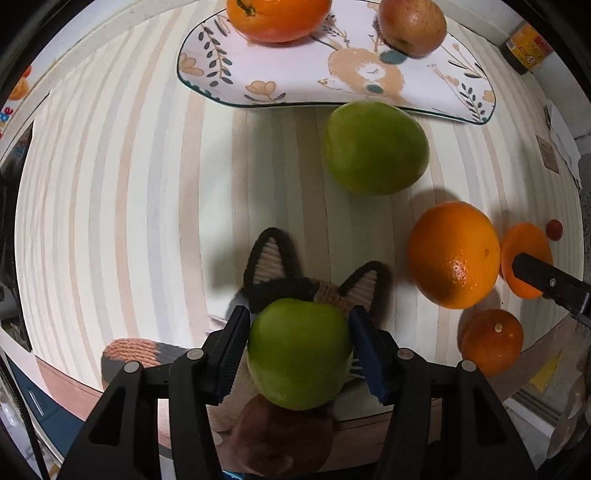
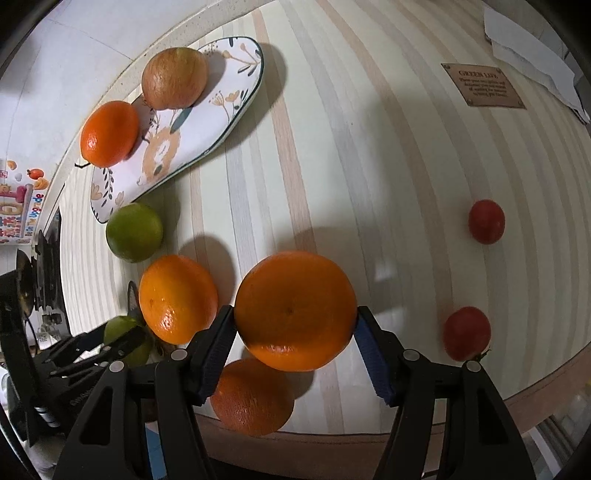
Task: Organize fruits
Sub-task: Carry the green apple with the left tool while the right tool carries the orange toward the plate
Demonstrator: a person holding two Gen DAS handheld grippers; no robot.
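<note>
My left gripper (image 1: 300, 314) is shut on a green apple (image 1: 299, 354), with a blue pad pressed on each side, above a knitted cat-eared mat (image 1: 273, 266). My right gripper (image 2: 295, 314) is shut on a big orange (image 2: 295, 306) just above the striped table. A flowered plate (image 1: 280, 85) at the far side carries an orange (image 1: 277, 18) and a reddish apple (image 1: 412, 26). Loose on the table lie another green fruit (image 1: 375, 147), a large orange (image 1: 454, 254) and a small orange (image 1: 493, 341).
Two red tomatoes (image 2: 486, 221) (image 2: 467, 332) lie to the right of the held orange. A brown label (image 2: 482, 85) and white paper (image 2: 535, 55) are at the far right. A brown fruit (image 1: 280, 443) sits below the left gripper. The table's rounded edge (image 2: 369, 432) runs close under both grippers.
</note>
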